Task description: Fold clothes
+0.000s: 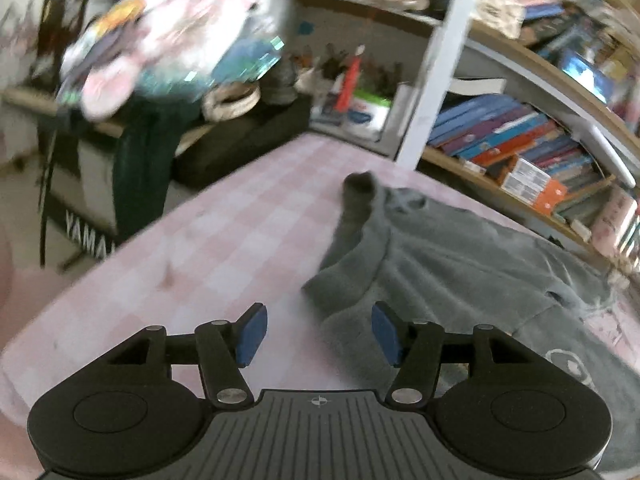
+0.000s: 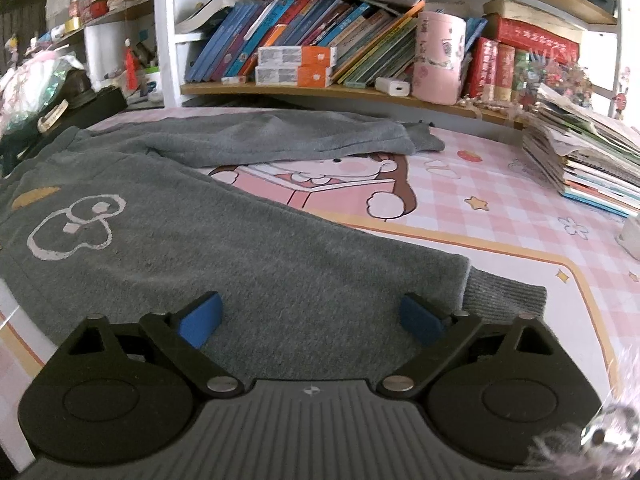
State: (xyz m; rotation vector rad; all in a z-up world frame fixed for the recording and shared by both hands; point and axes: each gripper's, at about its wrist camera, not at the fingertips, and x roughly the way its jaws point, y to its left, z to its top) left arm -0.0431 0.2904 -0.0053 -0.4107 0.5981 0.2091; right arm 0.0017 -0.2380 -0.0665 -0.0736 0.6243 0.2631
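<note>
Grey sweatshirt (image 2: 224, 240), white outline print on the chest, spread flat on a pink checked mat (image 2: 500, 208) before a bookshelf (image 2: 320, 40). Right gripper (image 2: 310, 320): blue pads wide apart, hovering over the garment's body, ribbed cuff (image 2: 504, 296) just beyond the right-hand pad. Left gripper (image 1: 319, 334): pads apart, holding nothing; a sleeve edge of the sweatshirt (image 1: 440, 264) lies between and ahead of them, bare mat under the left-hand pad.

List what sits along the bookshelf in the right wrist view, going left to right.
Leaning blue books → orange-and-white boxes → white charger → pink cylindrical container → red books.
</note>
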